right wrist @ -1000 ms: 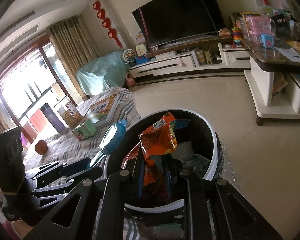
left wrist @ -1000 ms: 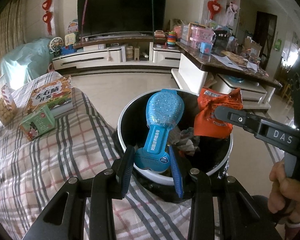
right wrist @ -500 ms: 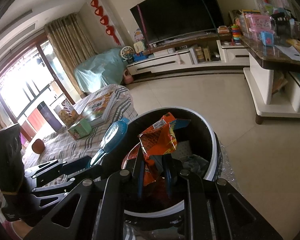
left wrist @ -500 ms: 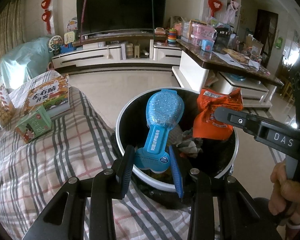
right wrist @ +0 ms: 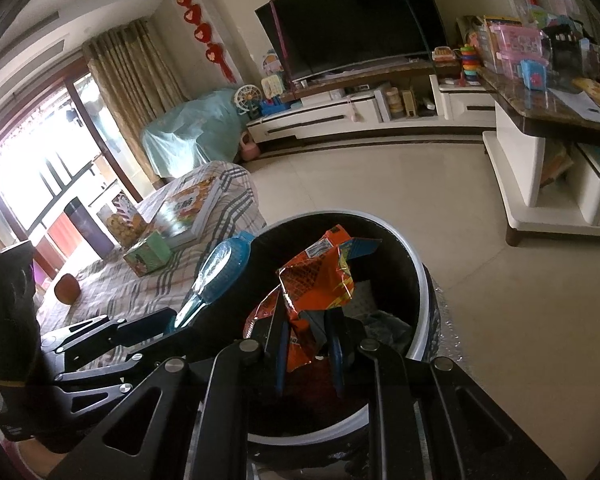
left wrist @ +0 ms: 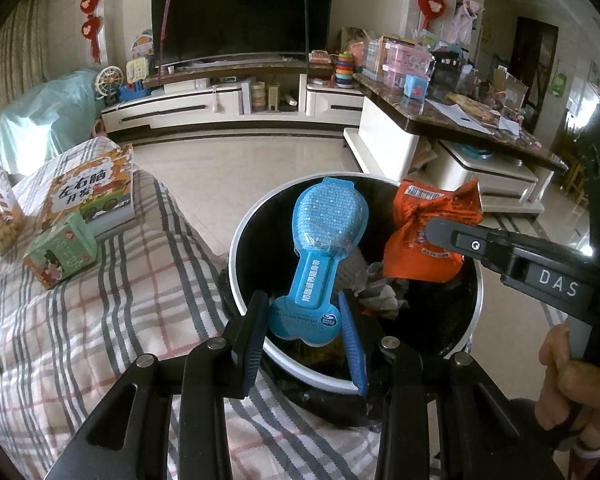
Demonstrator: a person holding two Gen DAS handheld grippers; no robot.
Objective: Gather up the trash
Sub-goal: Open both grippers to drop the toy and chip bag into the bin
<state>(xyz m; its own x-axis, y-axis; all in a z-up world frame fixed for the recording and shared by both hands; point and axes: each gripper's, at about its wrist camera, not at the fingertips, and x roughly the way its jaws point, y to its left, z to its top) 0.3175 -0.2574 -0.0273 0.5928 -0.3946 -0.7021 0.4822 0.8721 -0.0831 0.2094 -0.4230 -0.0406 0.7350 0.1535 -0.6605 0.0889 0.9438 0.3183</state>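
Observation:
A round trash bin (left wrist: pixel 256 336) with a white rim and black liner stands beside the checked bed; it also shows in the right wrist view (right wrist: pixel 424 280). My left gripper (left wrist: pixel 304 320) is shut on a blue paddle-shaped blister package (left wrist: pixel 324 248) and holds it over the bin's near rim. My right gripper (right wrist: pixel 309 330) is shut on a crumpled orange snack wrapper (right wrist: pixel 316 284) over the bin's middle; the wrapper also shows in the left wrist view (left wrist: pixel 424 236). Crumpled trash (left wrist: pixel 380 292) lies inside the bin.
On the checked bedspread (left wrist: pixel 80 320) lie a picture book (left wrist: pixel 88 192), a green box (left wrist: pixel 60 252) and a snack bag (left wrist: pixel 0 212). A dark-topped cluttered table (left wrist: pixel 440 112) stands right of the bin. A TV cabinet (left wrist: pixel 228 100) lines the far wall across tiled floor.
Both grippers have held their loads nearly still over the bin. The views have shifted only slightly.

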